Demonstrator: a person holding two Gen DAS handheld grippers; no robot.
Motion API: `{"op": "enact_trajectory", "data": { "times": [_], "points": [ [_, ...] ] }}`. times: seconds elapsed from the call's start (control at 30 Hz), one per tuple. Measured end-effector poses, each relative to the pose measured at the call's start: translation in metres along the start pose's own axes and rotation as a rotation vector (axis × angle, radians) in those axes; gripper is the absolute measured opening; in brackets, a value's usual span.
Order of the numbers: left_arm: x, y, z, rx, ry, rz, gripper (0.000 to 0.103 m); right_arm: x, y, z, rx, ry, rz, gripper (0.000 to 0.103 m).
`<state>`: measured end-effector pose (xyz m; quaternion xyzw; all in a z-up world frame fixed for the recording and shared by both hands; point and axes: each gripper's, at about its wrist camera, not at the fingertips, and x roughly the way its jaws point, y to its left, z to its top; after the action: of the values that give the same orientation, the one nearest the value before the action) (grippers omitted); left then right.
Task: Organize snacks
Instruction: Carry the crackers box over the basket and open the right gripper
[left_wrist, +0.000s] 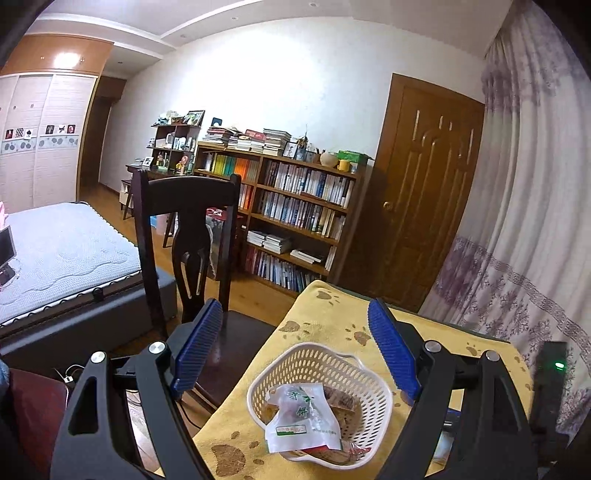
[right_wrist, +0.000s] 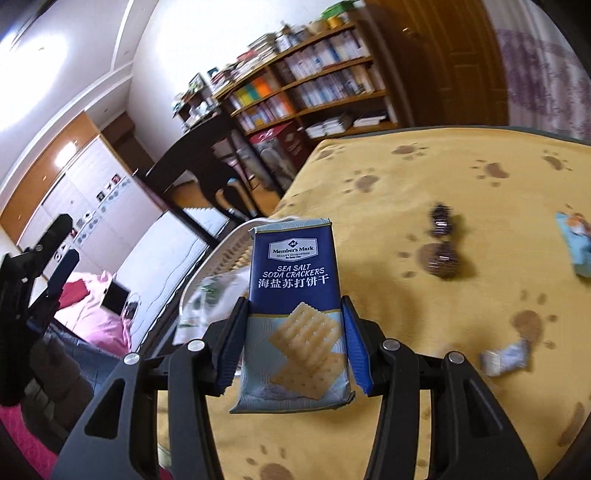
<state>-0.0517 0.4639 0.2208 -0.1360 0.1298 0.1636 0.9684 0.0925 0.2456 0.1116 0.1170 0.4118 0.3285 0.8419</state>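
Note:
A blue pack of sea salt soda crackers (right_wrist: 293, 310) stands upright between the blue pads of my right gripper (right_wrist: 293, 306), which is shut on it above the yellow paw-print cloth (right_wrist: 424, 177). Behind the pack shows the rim of the white perforated basket (right_wrist: 236, 240). In the left wrist view the same basket (left_wrist: 373, 380) sits on the cloth (left_wrist: 325, 317) and holds a white-wrapped pastry (left_wrist: 303, 417) and brown snacks. My left gripper (left_wrist: 295, 328) hangs open above the basket with nothing between its pads. That left gripper (right_wrist: 55, 258) also shows at the far left of the right wrist view.
Loose snacks lie on the cloth: two dark wrapped candies (right_wrist: 443, 243), a light blue packet (right_wrist: 576, 243) and a small white wrapper (right_wrist: 504, 356). A dark wooden chair (left_wrist: 188, 236) stands by the table's left edge. A bed (left_wrist: 62, 258) and bookshelves (left_wrist: 295, 214) lie beyond.

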Motion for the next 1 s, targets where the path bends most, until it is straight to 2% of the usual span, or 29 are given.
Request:
{"op": "enact_trajectory", "data": {
  "times": [0.23, 0.5, 0.77, 1.0],
  "points": [
    [-0.003, 0.007, 0.004, -0.022, -0.011, -0.006, 0.082, 0.043, 0.034, 0.018, -0.054, 0.052, -0.002, 0.049],
    [0.000, 0.016, 0.006, -0.052, -0.010, 0.002, 0.082, 0.078, 0.041, 0.023, -0.058, 0.096, -0.012, 0.052],
    [0.001, 0.014, 0.007, -0.047, -0.008, -0.001, 0.082, 0.065, 0.033, 0.021, -0.045, 0.066, -0.002, 0.052],
    [0.002, 0.009, 0.003, -0.030, -0.004, -0.012, 0.082, 0.056, 0.027, 0.006, -0.058, 0.054, -0.022, 0.052]
  ]
}}
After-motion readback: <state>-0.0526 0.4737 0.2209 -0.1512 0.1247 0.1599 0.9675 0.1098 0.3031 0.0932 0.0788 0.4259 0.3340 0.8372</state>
